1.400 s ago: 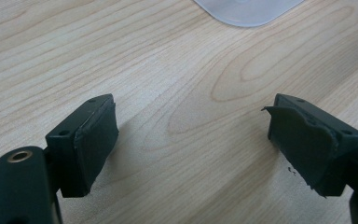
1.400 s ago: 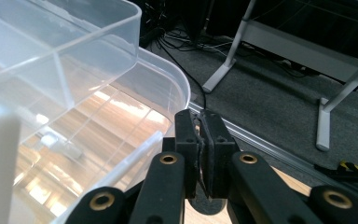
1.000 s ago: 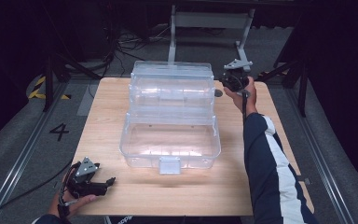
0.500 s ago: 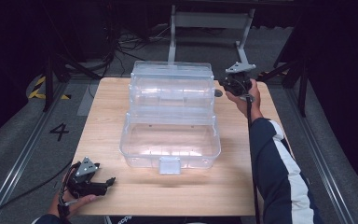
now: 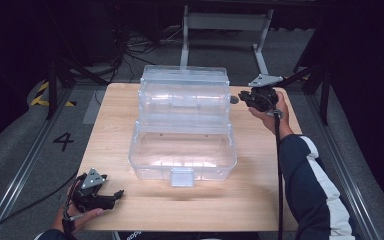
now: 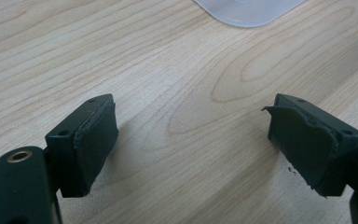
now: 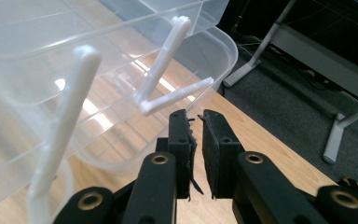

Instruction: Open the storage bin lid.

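A clear plastic tiered box (image 5: 182,125) stands open in the middle of the wooden table (image 5: 260,165), its trays stepped back and up. My right gripper (image 5: 242,96) is at the right end of the upper trays, jaws pressed almost together and holding nothing. In the right gripper view its tips (image 7: 199,121) sit just short of a white hinge arm (image 7: 165,70) on the side of the box (image 7: 74,46). My left gripper (image 5: 116,196) rests near the front left corner of the table, open and holding nothing. In the left gripper view its jaws (image 6: 191,140) stand wide over bare wood, with a corner of the box (image 6: 249,9) farther off.
A metal stand (image 5: 225,22) rises behind the table's far edge. Cables (image 5: 130,47) lie on the dark floor at the back left. A floor rail (image 5: 25,165) runs along the table's left side. Bare wood lies in front of the box and to both sides.
My right gripper has drifted slightly right and a little nearer, staying beside the box's upper trays. The left gripper has not moved.
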